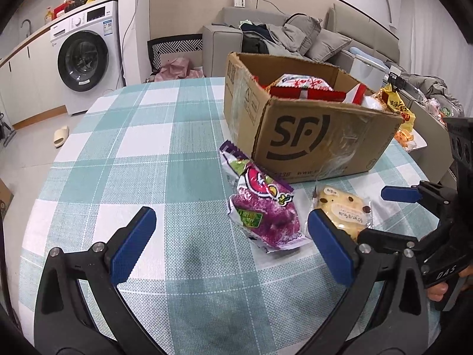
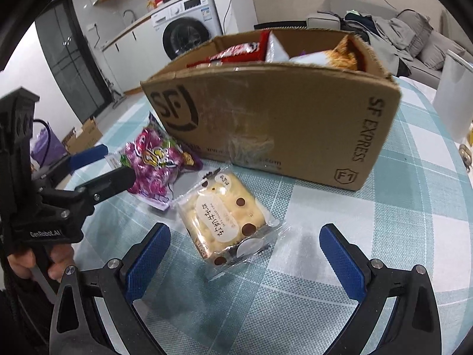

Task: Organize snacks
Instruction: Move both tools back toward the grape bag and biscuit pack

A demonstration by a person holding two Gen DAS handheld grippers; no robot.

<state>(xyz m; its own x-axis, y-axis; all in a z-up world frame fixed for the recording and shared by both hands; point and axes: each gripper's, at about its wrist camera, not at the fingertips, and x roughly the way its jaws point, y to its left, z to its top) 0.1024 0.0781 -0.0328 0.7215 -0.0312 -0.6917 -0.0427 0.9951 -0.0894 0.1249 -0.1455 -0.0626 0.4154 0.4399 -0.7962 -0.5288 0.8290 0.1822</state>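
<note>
Checked tablecloth (image 1: 142, 153) fills both views; cardboard box (image 2: 266, 112) sits upper centre, already part-filled. Two snacks lie loose in front of it: purple packet (image 1: 263, 207), and cake pack (image 2: 224, 222) at centre frame of the right view. Both your left gripper (image 1: 230, 245) and right gripper (image 2: 245, 260) are spread wide, holding nothing. Straddle the cake pack squarely, pinch its body, not the crinkly seal. Open cloth lies lower left; lift over the box's near wall.

A lived-in home: a washing machine (image 1: 84, 59) under a counter with a tap, a grey sofa (image 1: 325, 35) piled with clothes, a slipper (image 1: 60, 136) on the floor, a checked-cloth bench (image 1: 147, 148).
</note>
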